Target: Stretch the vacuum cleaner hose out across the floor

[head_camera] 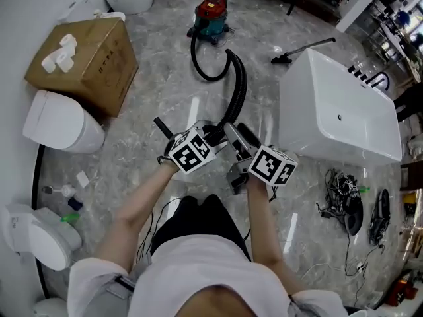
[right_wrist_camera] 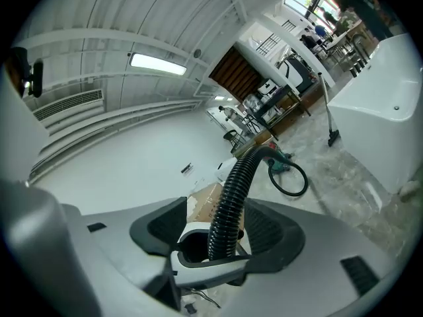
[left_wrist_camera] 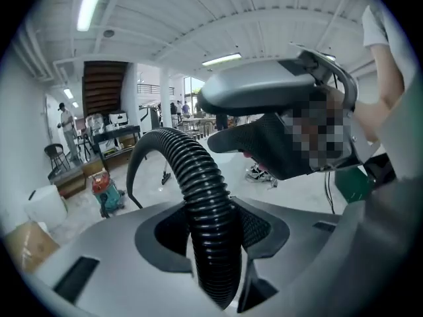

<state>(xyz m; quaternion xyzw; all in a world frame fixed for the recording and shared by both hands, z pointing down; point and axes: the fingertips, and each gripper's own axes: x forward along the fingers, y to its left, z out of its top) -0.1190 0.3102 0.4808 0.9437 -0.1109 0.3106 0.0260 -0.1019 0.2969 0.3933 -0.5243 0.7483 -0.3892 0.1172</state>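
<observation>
- While my left claw (left_wrist_camera: 213, 240) is clenched on the black ribbed vacuum hose (head_camera: 236, 91) near its free end, my right claw (right_wrist_camera: 221, 233) only straddles that hose. Its jaws are apart with a gap on one side, so a hard tug could let the hose slide through.
- Beyond the claws, the hose rises off the grey marbled floor (head_camera: 165, 84) and curls in a loop to the red-and-teal canister vacuum (head_camera: 211, 17). I judge that the loop could kink if I pull unevenly.
- Pulling too fast may drag or tip the canister.
- A white rectangular bathtub (head_camera: 344, 104) stands near the hose, and a sideways sweep could snag on its corner.
</observation>
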